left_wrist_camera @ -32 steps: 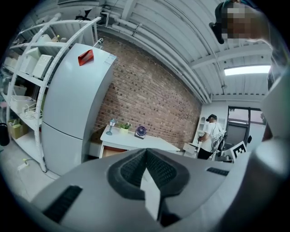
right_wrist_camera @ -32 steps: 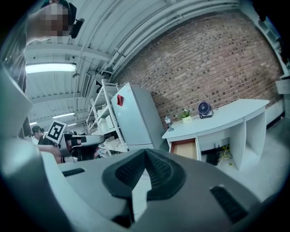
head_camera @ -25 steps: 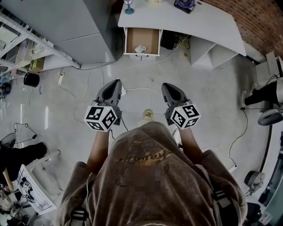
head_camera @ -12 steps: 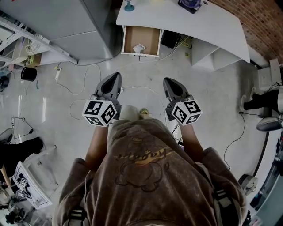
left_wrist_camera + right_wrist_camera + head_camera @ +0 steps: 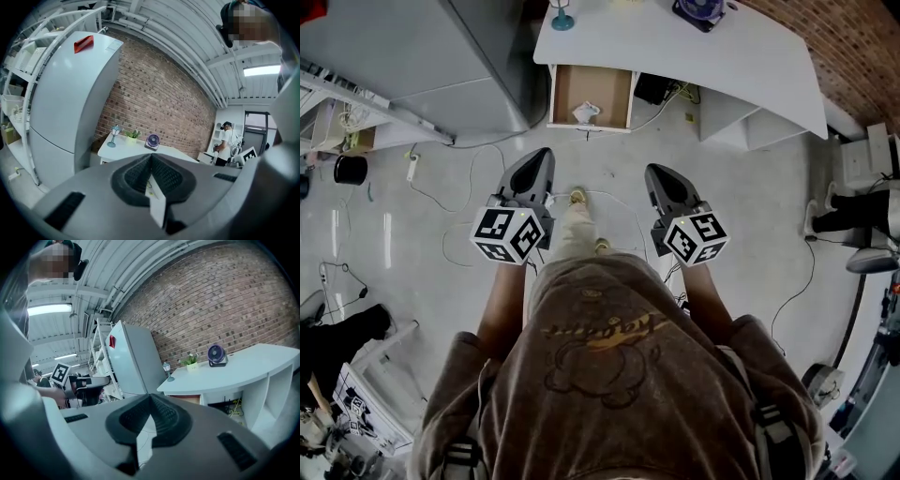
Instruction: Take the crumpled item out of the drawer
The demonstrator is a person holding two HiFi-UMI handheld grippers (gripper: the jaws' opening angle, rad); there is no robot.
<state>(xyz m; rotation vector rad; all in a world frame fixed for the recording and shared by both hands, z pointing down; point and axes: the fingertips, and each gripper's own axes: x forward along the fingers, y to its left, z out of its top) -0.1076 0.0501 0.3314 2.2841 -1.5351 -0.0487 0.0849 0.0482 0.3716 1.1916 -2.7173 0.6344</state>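
Note:
The wooden drawer [image 5: 591,92] stands pulled out from under the white desk [image 5: 703,52], far ahead on the floor side. A small white crumpled item [image 5: 586,112] lies near the drawer's front edge. My left gripper [image 5: 541,156] and right gripper [image 5: 655,172] are held side by side at waist height, well short of the drawer, both pointing toward it. Both are shut with nothing between their jaws. In the left gripper view the left gripper [image 5: 151,156] hides the drawer below the desk [image 5: 133,146]. In the right gripper view the right gripper [image 5: 150,397] sits under the desk [image 5: 243,366].
A tall grey cabinet [image 5: 441,47] stands left of the desk. Loose cables [image 5: 483,164] and a power strip [image 5: 411,167] cross the floor. A black pot [image 5: 349,170] and shelving sit at the left, a chair base [image 5: 862,220] at the right. A fan [image 5: 696,9] and lamp [image 5: 562,15] stand on the desk.
The person has stepped toward the desk, one foot now forward between the grippers. The drawer sits a little closer and further left in view. Both grippers stayed shut.

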